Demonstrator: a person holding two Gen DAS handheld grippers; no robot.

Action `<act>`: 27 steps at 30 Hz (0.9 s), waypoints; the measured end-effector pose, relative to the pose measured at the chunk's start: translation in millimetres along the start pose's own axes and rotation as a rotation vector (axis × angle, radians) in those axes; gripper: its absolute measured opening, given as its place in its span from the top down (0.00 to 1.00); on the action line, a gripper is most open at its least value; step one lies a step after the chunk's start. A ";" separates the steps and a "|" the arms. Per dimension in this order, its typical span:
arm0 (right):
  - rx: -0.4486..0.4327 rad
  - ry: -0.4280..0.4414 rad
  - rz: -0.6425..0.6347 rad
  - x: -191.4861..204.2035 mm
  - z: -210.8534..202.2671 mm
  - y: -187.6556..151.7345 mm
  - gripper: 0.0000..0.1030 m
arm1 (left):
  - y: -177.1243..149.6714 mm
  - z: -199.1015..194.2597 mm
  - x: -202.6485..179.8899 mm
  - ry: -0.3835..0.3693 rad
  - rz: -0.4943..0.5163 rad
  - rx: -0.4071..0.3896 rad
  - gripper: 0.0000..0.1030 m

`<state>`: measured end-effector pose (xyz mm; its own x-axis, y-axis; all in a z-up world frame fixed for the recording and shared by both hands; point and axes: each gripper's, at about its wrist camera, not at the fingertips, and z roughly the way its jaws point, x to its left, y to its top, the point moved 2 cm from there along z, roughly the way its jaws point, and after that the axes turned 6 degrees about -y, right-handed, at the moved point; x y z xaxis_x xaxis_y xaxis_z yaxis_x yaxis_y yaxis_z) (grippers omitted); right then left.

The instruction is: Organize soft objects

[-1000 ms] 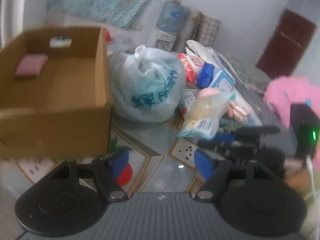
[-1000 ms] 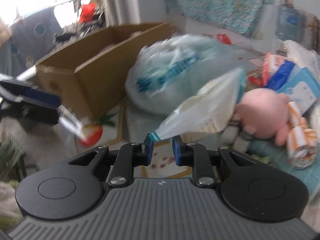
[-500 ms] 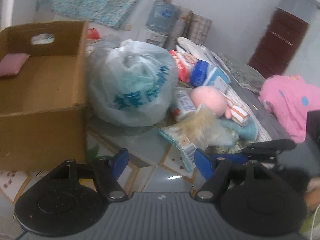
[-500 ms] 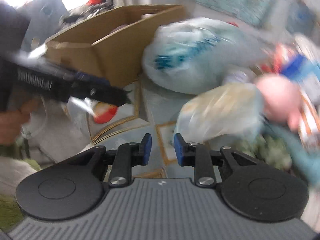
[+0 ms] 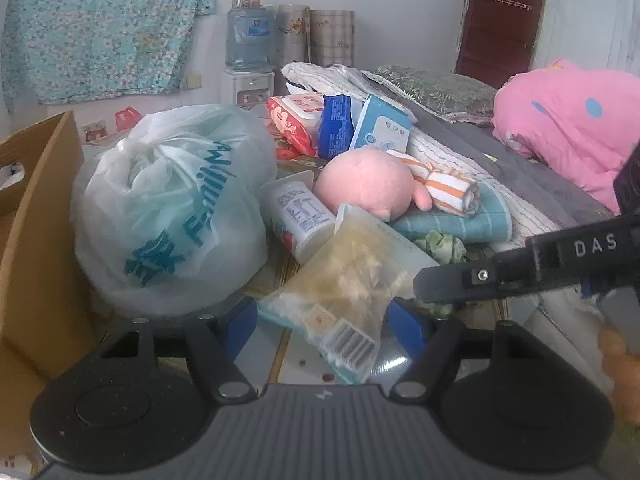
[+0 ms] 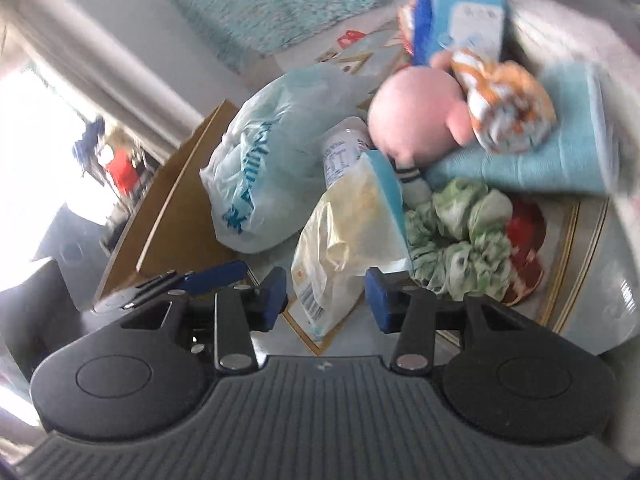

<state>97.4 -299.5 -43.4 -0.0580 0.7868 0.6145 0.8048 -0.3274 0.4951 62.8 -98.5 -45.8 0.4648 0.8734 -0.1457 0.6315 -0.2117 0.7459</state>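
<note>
A clear snack bag (image 5: 352,284) with pale yellowish contents, a blue edge and a barcode lies on the glass-topped table (image 5: 260,360), its lower end reaching between the blue pads of both tools. The right gripper (image 6: 326,294) has just been opening its jaws; they now stand partly apart on either side of the bag's barcode end, and the pads do not appear to press on it. The left gripper (image 5: 322,322) is held fairly wide, its pads flanking the same bag without touching it. In the left wrist view the other tool crosses the right side as a black bar, with fingers of a hand (image 5: 618,368) at the edge. Behind the bag sit a white bottle (image 5: 300,216), a pink plush toy (image 5: 366,184), a rolled orange-striped cloth (image 5: 450,190) on a folded teal towel (image 5: 472,222), and a crumpled green cloth (image 6: 460,236). A large knotted plastic bag (image 5: 172,208) with blue lettering stands to the left, touching a cardboard box (image 5: 36,248). Packets of wipes (image 5: 340,126) are stacked further back, and a pink blanket (image 5: 568,128) lies far right.
</note>
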 end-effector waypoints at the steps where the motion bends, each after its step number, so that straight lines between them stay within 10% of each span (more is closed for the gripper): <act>1: -0.002 0.006 0.024 -4.4 1.6 0.1 0.57 | 2.3 3.4 1.0 0.004 0.001 0.009 0.28; 27: 0.047 0.077 0.134 -6.2 25.1 -12.3 0.52 | 32.5 42.7 39.9 0.023 -0.169 0.048 0.49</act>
<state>102.7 -287.3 -68.7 0.0080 0.6944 0.7196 0.8350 -0.4005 0.3772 128.4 -89.3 -55.1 0.3355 0.9078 -0.2516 0.7288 -0.0809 0.6799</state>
